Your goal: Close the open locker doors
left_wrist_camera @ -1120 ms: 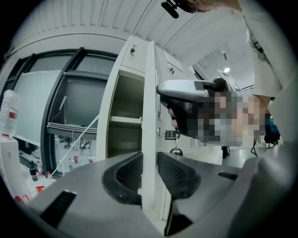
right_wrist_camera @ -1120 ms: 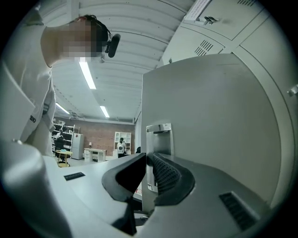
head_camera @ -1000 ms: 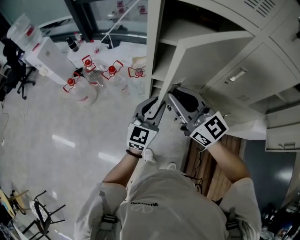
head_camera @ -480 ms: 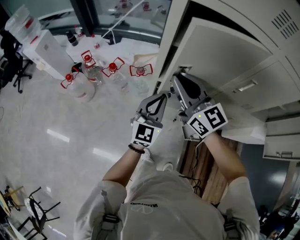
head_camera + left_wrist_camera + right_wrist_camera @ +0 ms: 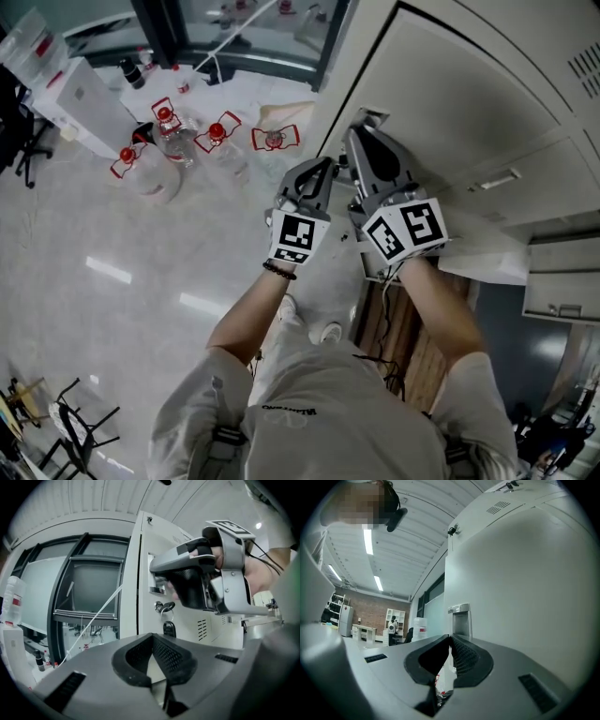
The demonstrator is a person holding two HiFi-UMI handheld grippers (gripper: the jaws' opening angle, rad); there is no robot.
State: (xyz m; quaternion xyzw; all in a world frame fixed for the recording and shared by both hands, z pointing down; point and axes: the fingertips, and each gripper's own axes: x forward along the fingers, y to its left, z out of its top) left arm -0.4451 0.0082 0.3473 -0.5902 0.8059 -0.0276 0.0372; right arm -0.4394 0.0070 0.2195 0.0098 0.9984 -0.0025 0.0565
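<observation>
The grey locker door [image 5: 450, 103] stands almost flush with the locker front. My right gripper [image 5: 362, 139] lies along the door with its tip by the metal latch plate [image 5: 461, 618]. Its jaws have just been closing; the tips meet with nothing between them. My left gripper [image 5: 322, 171] is just left of it, near the door's free edge, shut and empty. In the left gripper view the right gripper [image 5: 157, 569] is in front of the handle recess, above a key [image 5: 164, 606] in the lock. The door's face [image 5: 525, 588] fills the right gripper view.
Several clear bottles with red caps [image 5: 150, 169] and white containers [image 5: 75, 94] stand on the pale floor at left, in front of a dark window frame [image 5: 159, 33]. More locker doors [image 5: 553, 291] are at the right, with a wooden panel [image 5: 394, 328] below.
The door has swung from wide open to nearly flush, hiding the shelves inside. Both grippers moved with it toward the locker front. The left jaws went from open to shut.
</observation>
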